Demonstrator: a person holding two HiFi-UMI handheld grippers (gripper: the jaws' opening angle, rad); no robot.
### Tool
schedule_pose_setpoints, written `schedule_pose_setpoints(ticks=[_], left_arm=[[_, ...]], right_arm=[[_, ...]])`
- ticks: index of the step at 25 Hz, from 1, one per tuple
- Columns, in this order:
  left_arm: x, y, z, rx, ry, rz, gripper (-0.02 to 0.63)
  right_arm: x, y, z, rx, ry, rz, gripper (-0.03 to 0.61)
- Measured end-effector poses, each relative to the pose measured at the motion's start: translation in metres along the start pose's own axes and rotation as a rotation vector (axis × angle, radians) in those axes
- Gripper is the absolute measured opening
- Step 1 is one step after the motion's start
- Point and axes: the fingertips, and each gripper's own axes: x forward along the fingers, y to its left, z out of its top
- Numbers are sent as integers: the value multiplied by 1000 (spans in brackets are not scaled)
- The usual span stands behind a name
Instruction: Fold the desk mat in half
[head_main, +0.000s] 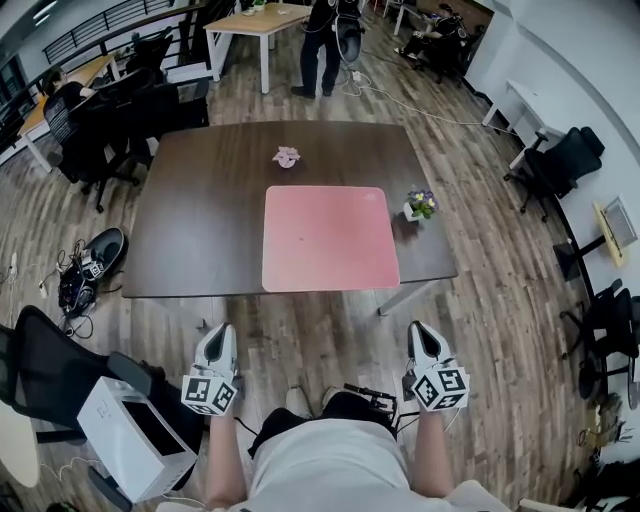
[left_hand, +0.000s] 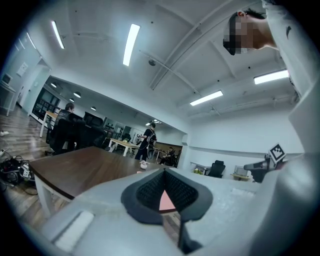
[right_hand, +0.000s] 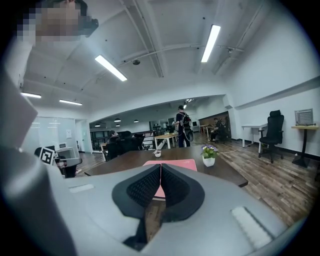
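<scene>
Pink desk mat (head_main: 330, 238), laid flat at the table's (head_main: 200, 200) near edge, is faced from short of that edge by left gripper (head_main: 218, 336) and right gripper (head_main: 422, 333), both pressed together and empty.

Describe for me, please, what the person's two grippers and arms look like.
Both the left gripper and right gripper have pale grey, wedge-shaped bodies tapering forward, with black textured pads lining the jaws. Each carries a white cube with black square markers at its rear. The person wears a light top; no sleeves cover the forearms.
</scene>
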Motion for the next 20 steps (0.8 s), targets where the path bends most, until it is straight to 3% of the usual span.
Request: schedule_pose_setpoints(ticks=[11, 20], left_arm=[[18, 20, -13, -42, 11, 25, 2], [96, 20, -3, -12, 11, 52, 2]], right_arm=[[32, 0, -10, 27, 58, 20, -5], [99, -54, 17, 30, 25, 44, -5]])
